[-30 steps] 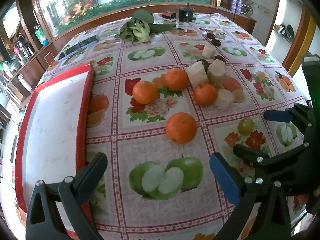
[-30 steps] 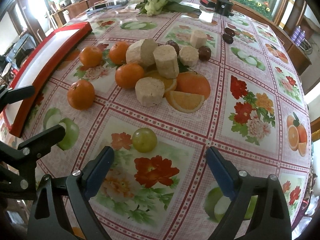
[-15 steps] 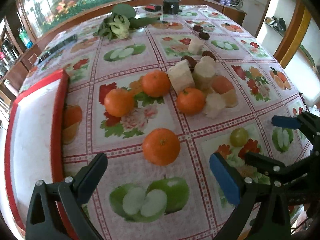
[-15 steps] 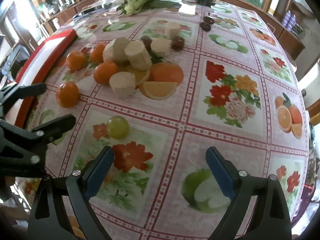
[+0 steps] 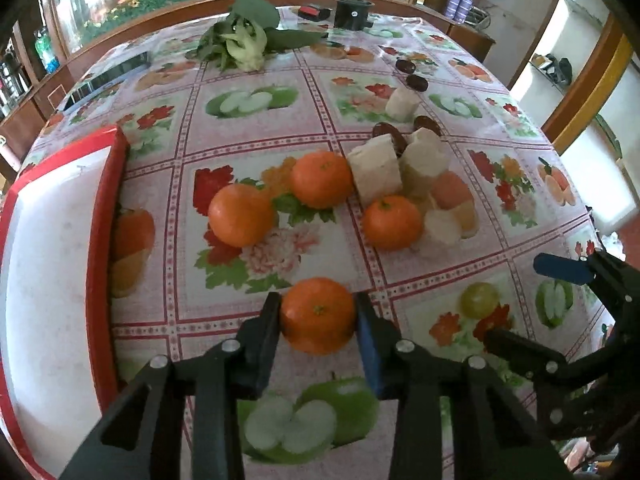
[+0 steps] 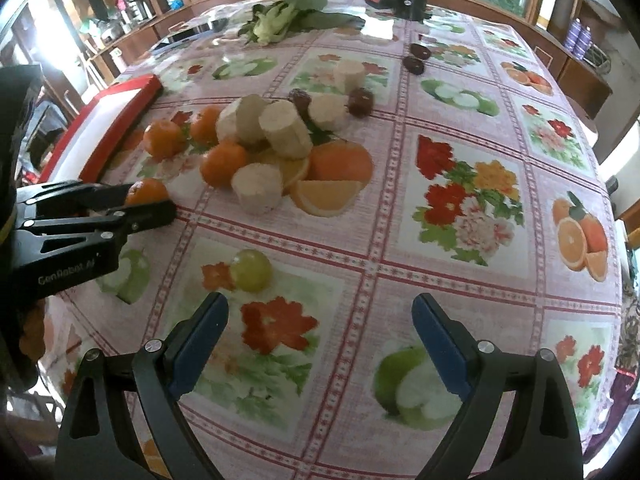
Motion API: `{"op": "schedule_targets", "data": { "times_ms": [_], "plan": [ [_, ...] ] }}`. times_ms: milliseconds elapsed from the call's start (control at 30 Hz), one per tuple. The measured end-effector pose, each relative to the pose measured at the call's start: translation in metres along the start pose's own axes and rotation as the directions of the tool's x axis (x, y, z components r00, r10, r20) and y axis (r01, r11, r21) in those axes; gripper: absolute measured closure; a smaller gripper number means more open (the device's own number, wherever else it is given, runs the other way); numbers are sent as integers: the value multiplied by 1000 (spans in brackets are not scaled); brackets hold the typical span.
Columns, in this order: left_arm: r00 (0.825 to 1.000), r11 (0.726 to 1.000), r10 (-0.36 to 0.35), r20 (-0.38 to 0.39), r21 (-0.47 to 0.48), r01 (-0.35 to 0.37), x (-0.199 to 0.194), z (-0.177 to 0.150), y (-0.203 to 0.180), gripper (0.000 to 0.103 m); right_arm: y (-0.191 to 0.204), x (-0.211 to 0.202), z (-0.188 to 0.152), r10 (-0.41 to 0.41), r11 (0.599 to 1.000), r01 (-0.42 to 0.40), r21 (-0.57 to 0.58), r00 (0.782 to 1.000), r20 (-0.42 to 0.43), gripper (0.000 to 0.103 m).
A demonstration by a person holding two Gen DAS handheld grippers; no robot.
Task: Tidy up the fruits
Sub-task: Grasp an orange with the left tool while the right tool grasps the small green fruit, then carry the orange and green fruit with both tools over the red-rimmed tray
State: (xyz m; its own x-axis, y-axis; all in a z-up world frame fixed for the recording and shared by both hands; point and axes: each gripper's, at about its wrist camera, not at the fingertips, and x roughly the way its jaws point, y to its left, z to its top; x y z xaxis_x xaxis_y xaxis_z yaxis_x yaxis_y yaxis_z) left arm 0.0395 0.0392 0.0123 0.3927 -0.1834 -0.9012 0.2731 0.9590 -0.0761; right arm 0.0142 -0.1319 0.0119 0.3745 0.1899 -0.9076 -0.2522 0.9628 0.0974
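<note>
Room: wooden cabinets and a flower-lined window run behind your tabletop (image 5: 256, 128), which wears a cloth printed with fruit and flowers.
Tray: your red-rimmed white tray (image 5: 100, 216) lies at the left edge of the tabletop, nothing in the part you can see.
Left hand-held gripper (image 5: 318, 322): its jaws are closing, and the nearest orange (image 5: 318, 314) sits between them on the cloth; both fingers touch its sides. From your right camera the same hand-held gripper (image 6: 150, 204) shows at the left edge, with that orange (image 6: 146, 192) peeking out above its near finger.
Right hand-held gripper (image 6: 320, 330): you have it wide, hanging over the printed cloth with nothing between the fingers.
Other oranges: one orange (image 5: 240, 214) and a second orange (image 5: 322, 178) lie beyond the held one; a third orange (image 5: 392, 222) rests against the pale chunks.
Pale chunks: several cut, cream-coloured pieces (image 5: 376, 170) are heaped just right of the oranges, with dark brown dates (image 5: 390, 134) among them and two more farther back.
Grape: a green grape (image 6: 250, 270) sits alone, just ahead of your right hand-held gripper's left finger.
Far side: leafy greens (image 5: 244, 38) and a black round object (image 5: 354, 12) lie near the far edge.
</note>
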Motion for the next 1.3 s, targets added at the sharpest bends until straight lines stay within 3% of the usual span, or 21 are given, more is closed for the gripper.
{"op": "schedule_targets", "data": {
  "times_ms": [133,367,467,667,833,1067,1300],
  "plan": [
    [1000,999,-17,8,-29,17,-3,-4,3,64,8,6,2,24,1000,-24,-17,1000,-15,33],
    [999,997,-43,16,-56,44,-6,-13,5,64,27,10,9,10,997,-10,-77,1000,-1,61],
    [998,996,-54,19,-63,55,-7,-16,5,64,32,10,8,27,995,-25,-100,1000,10,82],
    [996,992,-84,23,-95,86,-11,-24,7,64,25,-7,5,33,999,-31,-36,997,68,82],
    [988,982,-150,21,-117,152,-18,-34,5,64,27,-24,-5,-5,1000,6,-11,994,107,82],
    [986,985,-153,67,-72,157,-41,-44,-2,64,32,-27,-22,-30,998,23,62,995,100,81],
    [984,991,-113,135,-59,122,-66,-51,18,64,72,-27,-15,13,1000,-15,12,991,132,82]
  ]
}}
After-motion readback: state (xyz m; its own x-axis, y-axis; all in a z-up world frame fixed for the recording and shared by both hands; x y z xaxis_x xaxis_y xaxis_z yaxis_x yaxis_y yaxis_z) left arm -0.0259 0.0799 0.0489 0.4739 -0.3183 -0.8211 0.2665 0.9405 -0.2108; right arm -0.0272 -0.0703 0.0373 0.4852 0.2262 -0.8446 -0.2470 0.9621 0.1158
